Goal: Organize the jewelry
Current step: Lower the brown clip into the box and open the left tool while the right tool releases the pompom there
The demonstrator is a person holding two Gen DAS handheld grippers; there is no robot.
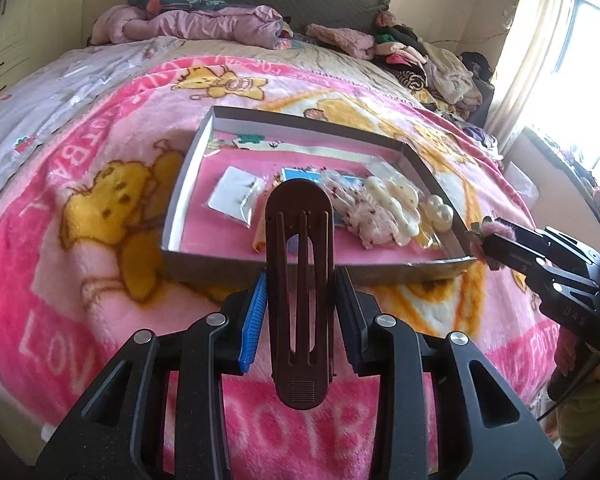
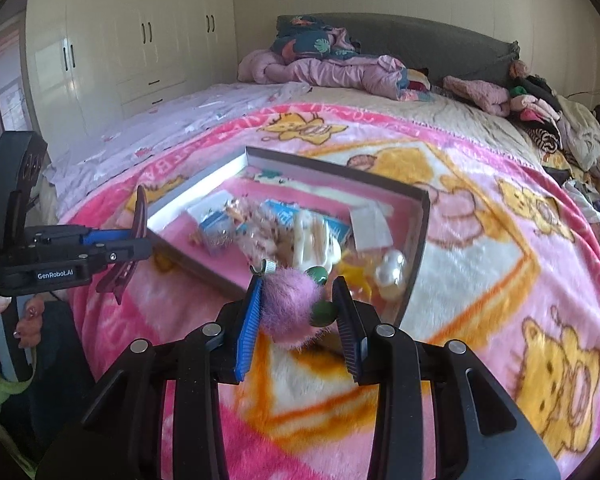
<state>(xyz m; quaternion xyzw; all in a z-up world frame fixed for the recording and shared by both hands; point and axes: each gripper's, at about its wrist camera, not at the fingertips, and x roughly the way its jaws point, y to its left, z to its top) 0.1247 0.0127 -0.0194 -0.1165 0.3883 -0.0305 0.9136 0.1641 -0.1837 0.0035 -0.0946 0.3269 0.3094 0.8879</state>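
Pink cartoon-bear blanket (image 1: 100, 184) spread across the bed, pink quilt (image 2: 340, 70) bunched by the grey headboard (image 2: 440, 40), clothes pile (image 1: 432, 60) right, cream wardrobe (image 2: 140, 32) behind

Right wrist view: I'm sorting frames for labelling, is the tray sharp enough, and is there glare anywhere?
Right wrist view: the grey cardboard tray and its contents are smeared by motion blur, while the fluffy pink pom-pom clip is fairly sharp. Left wrist view: the tray is clearer, the window blown out.
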